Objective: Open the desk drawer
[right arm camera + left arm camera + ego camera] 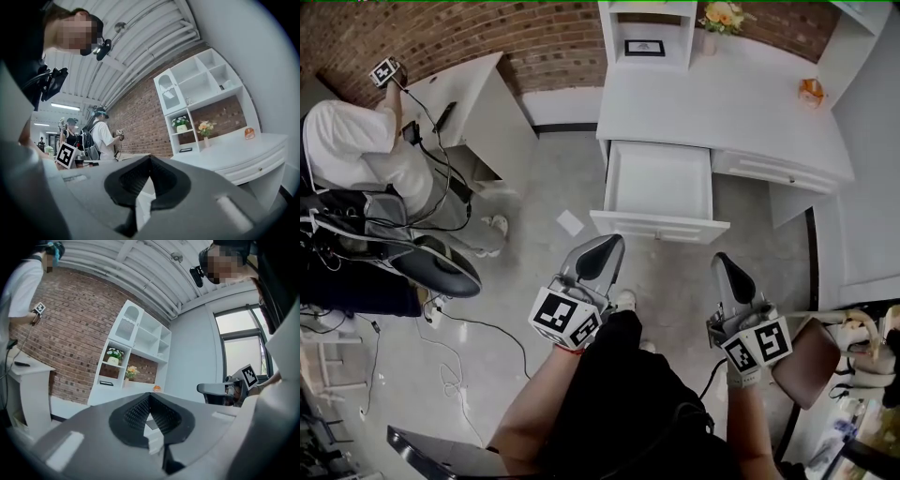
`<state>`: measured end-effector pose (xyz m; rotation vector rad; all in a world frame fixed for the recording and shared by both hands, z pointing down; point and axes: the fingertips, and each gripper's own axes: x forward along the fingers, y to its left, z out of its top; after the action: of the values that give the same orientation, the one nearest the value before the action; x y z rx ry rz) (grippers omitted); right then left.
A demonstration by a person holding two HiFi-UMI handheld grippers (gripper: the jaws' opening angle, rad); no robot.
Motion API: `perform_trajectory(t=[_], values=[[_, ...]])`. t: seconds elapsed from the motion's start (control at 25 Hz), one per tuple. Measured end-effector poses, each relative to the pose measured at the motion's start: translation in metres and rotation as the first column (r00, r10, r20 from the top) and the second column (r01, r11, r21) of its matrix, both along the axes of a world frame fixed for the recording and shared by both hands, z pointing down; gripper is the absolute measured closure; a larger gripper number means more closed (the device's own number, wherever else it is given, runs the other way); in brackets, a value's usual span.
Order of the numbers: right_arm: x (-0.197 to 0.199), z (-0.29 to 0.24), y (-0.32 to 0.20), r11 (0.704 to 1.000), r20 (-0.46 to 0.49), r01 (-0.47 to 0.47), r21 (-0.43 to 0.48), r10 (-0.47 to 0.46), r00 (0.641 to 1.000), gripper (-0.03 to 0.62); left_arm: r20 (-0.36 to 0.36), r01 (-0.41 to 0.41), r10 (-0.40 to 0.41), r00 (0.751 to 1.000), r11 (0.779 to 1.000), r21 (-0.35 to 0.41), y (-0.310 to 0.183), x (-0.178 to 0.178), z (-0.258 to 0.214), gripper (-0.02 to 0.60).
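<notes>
Head view shows us the drawer [659, 183] under the left part of the tabletop [712, 103], pulled well out toward us with its inside bare. A second drawer [769, 169] to its right is shut. Our left gripper [609, 246] and right gripper [722, 262] hang close to our body, apart from the drawer front and touching nothing. In the left gripper view and the right gripper view alike, the jaws are closed tip to tip with nothing between them.

We judge the opening step done, since the drawer already stands open. The next move calls for little. If we wanted it further out, we would part one pair of jaws, reach to the drawer front and pull straight back.
</notes>
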<state>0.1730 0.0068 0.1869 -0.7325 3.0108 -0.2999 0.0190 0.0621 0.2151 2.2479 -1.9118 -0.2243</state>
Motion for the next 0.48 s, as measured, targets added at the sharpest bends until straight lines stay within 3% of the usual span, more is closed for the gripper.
perform_trajectory(t=[0.48], values=[[-0.012,-0.014,0.012,1.000,-0.014,0.014,0.024,-0.014,1.000,0.592,0.026,-0.011,0.011,1.000,1.000,-0.003,0.016,-0.009,-0.015,0.580]])
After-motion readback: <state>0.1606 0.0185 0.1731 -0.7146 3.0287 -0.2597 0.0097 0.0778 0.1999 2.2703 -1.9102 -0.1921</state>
